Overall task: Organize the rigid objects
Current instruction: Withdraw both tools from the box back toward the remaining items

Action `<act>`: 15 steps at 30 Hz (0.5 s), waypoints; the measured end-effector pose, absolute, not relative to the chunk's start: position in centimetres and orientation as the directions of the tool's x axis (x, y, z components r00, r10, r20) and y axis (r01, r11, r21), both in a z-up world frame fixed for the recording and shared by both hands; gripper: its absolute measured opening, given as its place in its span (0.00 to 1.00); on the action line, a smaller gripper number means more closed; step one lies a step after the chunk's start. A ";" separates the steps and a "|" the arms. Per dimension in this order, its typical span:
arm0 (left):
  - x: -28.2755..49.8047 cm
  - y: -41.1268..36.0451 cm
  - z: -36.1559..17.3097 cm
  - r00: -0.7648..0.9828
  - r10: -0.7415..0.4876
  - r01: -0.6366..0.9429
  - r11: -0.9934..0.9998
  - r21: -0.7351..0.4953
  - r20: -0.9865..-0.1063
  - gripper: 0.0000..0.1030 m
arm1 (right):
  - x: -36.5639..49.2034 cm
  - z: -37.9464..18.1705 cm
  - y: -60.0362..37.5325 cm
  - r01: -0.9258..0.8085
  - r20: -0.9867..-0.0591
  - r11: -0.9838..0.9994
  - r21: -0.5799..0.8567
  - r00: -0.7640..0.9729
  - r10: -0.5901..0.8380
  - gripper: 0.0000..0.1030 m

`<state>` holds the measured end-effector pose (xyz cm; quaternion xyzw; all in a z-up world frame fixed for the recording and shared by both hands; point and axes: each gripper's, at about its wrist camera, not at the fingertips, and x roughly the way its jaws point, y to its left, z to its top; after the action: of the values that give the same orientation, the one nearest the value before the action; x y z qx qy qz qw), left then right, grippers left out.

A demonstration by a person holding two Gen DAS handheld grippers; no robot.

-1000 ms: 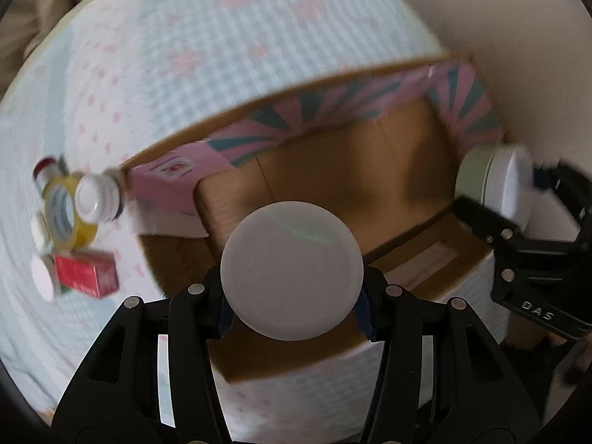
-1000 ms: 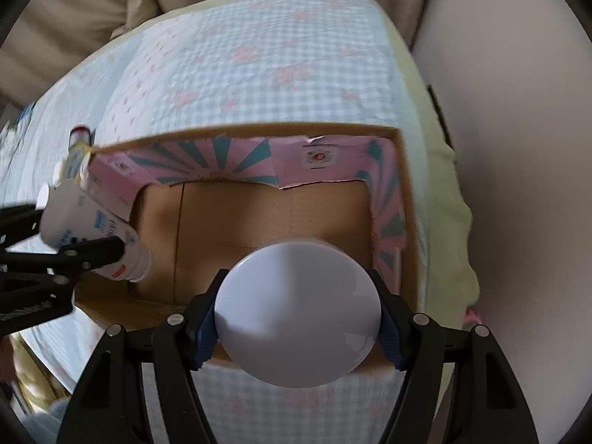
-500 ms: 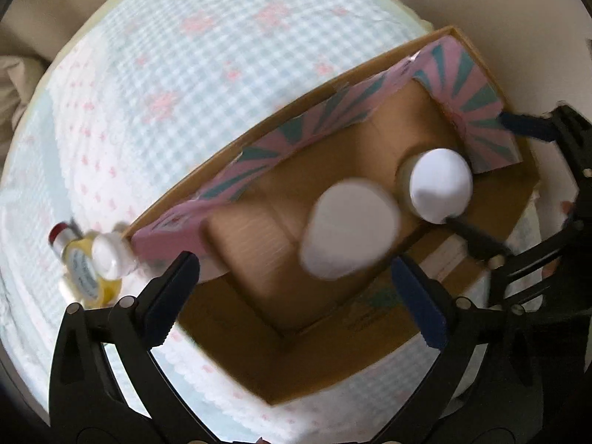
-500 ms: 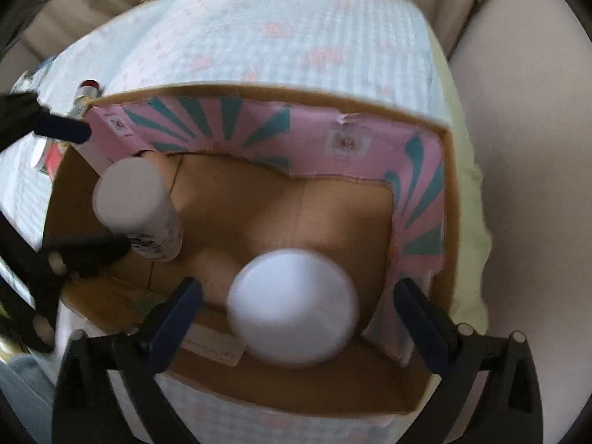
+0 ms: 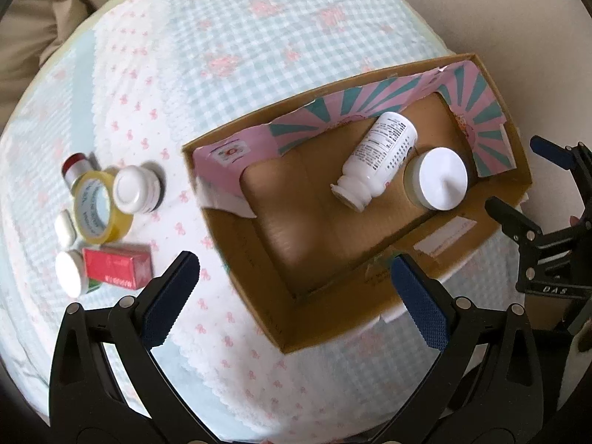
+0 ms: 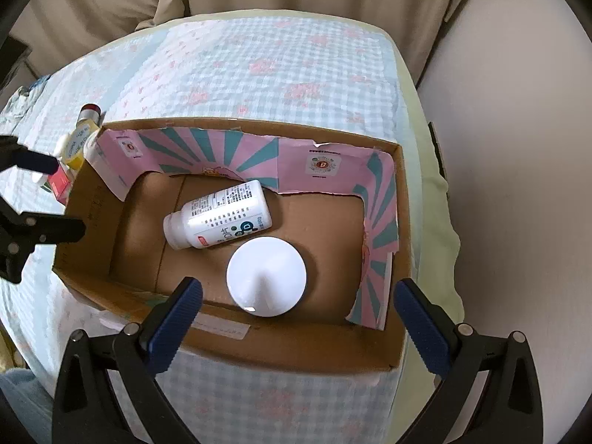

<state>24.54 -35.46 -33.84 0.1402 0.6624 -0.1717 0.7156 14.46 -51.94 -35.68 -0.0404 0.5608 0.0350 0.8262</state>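
An open cardboard box (image 5: 325,318) (image 6: 236,347) with pink and teal flaps sits on the checked cloth. Inside it a white pill bottle (image 5: 375,161) (image 6: 218,220) lies on its side beside an upright jar with a white lid (image 5: 438,179) (image 6: 266,275). My left gripper (image 5: 292,299) is open and empty above the box's near left corner. My right gripper (image 6: 296,314) is open and empty above the box's near wall; it also shows at the right edge of the left wrist view (image 5: 525,181).
Left of the box lie a yellow tape roll (image 5: 98,205), a white-capped jar (image 5: 135,190), a red carton (image 5: 118,266), a red-capped bottle (image 5: 76,164) and small white-capped items (image 5: 68,272). The table edge falls off at the right (image 6: 425,148). Curtains hang behind.
Both grippers opened and let go: the pill bottle and the white-lidded jar dropped into the box. Both grippers have lifted back from it.
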 end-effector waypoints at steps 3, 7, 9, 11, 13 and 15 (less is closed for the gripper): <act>23.8 -34.9 -32.7 0.082 -0.074 0.421 0.907 -0.032 -0.994 1.00 | 14.5 -35.0 -51.5 -0.091 -0.929 0.995 -0.039 0.371 -0.003 1.00; 22.7 -33.6 -30.5 0.119 -0.099 0.402 0.915 -0.043 -0.988 1.00 | 14.2 -33.1 -51.4 -0.072 -0.925 0.997 -0.034 0.381 -0.004 1.00; 21.8 -32.6 -29.2 0.141 -0.107 0.389 0.920 -0.044 -0.984 1.00 | 14.1 -32.0 -51.2 -0.058 -0.923 0.998 -0.030 0.385 -0.005 1.00; 20.9 -31.3 -27.7 0.162 -0.115 0.372 0.927 -0.047 -0.980 1.00 | 13.9 -30.6 -51.0 -0.035 -0.922 0.999 -0.026 0.387 -0.011 1.00; 20.1 -30.0 -26.4 0.181 -0.126 0.352 0.934 -0.055 -0.975 1.00 | 13.3 -28.8 -50.8 -0.015 -0.913 1.000 -0.018 0.408 -0.010 1.00; 19.0 -28.2 -24.8 0.208 -0.135 0.326 0.943 -0.061 -0.969 1.00 | 12.8 -27.4 -50.3 -0.003 -0.908 1.000 -0.013 0.418 -0.010 1.00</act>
<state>19.00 -28.17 -24.79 0.0785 0.6112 -0.1490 0.7733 12.79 -50.30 -27.40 -0.0060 0.5392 -0.0023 0.8421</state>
